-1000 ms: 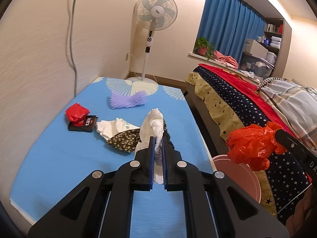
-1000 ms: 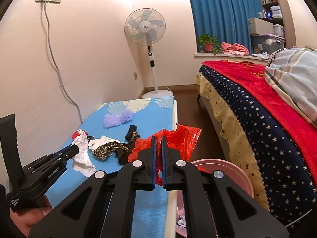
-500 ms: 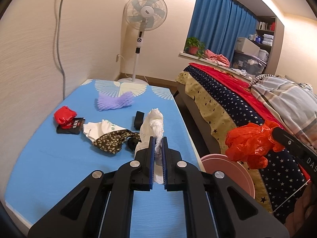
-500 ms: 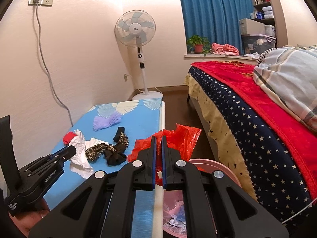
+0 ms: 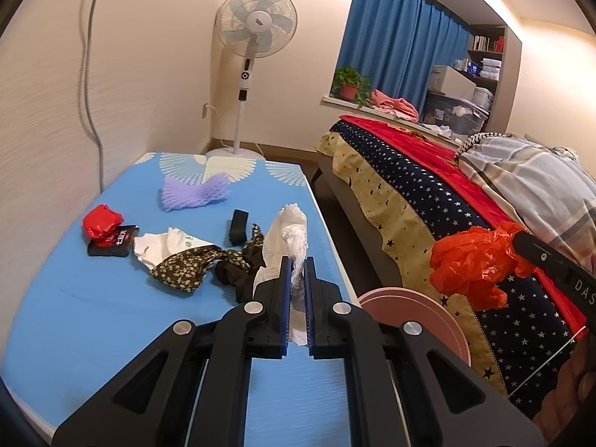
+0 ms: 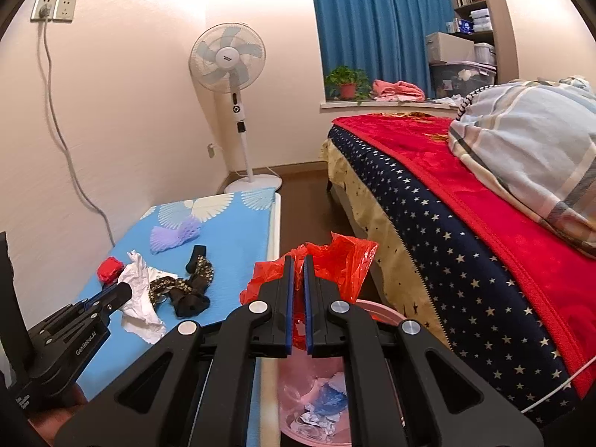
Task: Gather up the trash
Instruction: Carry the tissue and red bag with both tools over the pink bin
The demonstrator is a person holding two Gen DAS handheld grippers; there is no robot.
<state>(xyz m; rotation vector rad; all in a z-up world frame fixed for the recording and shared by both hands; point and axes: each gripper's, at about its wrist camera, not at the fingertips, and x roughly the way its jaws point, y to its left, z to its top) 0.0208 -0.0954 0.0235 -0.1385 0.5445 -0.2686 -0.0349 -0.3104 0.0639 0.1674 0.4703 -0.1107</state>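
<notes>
Blue foam-topped worktop (image 5: 93, 298) runs along the wall on your left, its right edge bordering a narrow strip of floor beside the star-patterned bed (image 6: 447, 246). Your left tongs (image 5: 297, 272) are clenched on a crumpled white paper wad (image 5: 287, 231), held above the worktop near that right edge. Your right tongs (image 6: 297, 268) are clamped on a crinkled red plastic bag (image 6: 335, 260), hanging directly over the round pink waste bin (image 6: 383, 311) that fills the gap between worktop and bed. Other scraps lie mid-worktop: purple foam netting (image 5: 193, 192), a red crumpled wrapper (image 5: 101, 219), dark floral fabric (image 5: 186, 266).
</notes>
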